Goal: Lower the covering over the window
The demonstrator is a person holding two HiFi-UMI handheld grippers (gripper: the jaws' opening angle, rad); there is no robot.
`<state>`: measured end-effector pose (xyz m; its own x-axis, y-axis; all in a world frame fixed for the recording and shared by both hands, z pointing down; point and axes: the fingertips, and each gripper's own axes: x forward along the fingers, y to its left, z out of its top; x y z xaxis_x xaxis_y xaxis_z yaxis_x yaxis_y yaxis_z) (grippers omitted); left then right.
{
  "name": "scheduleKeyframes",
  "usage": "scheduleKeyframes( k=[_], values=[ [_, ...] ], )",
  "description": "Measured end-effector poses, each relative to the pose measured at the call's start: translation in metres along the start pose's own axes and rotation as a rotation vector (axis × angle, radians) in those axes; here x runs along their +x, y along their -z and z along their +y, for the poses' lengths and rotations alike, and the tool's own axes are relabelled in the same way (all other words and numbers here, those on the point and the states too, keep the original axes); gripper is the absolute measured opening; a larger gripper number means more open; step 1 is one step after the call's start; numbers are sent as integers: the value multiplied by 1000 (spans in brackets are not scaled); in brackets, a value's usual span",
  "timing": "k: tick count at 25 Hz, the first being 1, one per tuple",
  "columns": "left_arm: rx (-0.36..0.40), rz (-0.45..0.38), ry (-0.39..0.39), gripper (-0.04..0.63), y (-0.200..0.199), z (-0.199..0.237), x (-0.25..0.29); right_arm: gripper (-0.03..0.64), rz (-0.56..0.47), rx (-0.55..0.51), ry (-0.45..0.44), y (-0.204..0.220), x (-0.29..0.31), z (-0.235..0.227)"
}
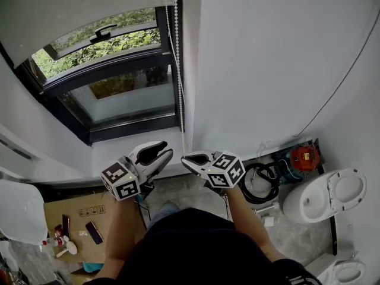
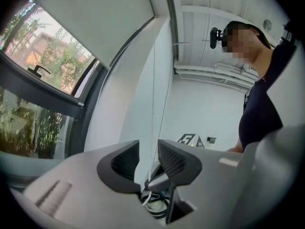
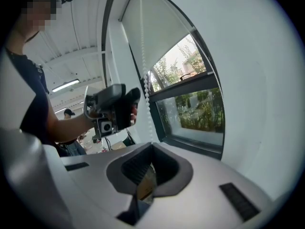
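A white roller blind (image 1: 77, 10) is drawn partway down over a dark-framed window (image 1: 119, 94), and greenery shows below its hem. A white bead chain (image 1: 178, 70) hangs along the frame's right side. My right gripper (image 1: 185, 158) is shut on the bead chain at its lower end; in the right gripper view the chain (image 3: 145, 94) runs down into the closed jaws (image 3: 151, 149). My left gripper (image 1: 166, 151) is just left of it, open. In the left gripper view the chain (image 2: 153, 123) passes between the parted jaws (image 2: 148, 159) without being pressed.
A white wall (image 1: 267, 58) stands right of the window. Below on the floor are a toilet (image 1: 326, 195), a red device (image 1: 304, 156), a coiled black hose (image 1: 258, 183) and a cardboard box (image 1: 77, 215) with small items. A white basin (image 1: 18, 209) is at far left.
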<state>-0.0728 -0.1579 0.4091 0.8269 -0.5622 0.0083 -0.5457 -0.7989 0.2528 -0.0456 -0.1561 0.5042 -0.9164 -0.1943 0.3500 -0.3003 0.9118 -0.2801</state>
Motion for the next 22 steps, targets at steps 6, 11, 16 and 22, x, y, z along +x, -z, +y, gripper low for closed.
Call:
scheduleKeyframes(
  k=[6,11,16,22],
  values=[
    [64,-26,32,107,-37,-17,24,12,5,-9,-12,0,3,6],
    [35,-13,21,106,-36,-10,42,12,8,-15,-18,0,7,11],
    [28,0,27,12,-37,-11,47,12,11,-19,-17,0,6,11],
    [-30,16,49,11,-27,-10,42,12,78,-43,11,10,6,4]
  ],
)
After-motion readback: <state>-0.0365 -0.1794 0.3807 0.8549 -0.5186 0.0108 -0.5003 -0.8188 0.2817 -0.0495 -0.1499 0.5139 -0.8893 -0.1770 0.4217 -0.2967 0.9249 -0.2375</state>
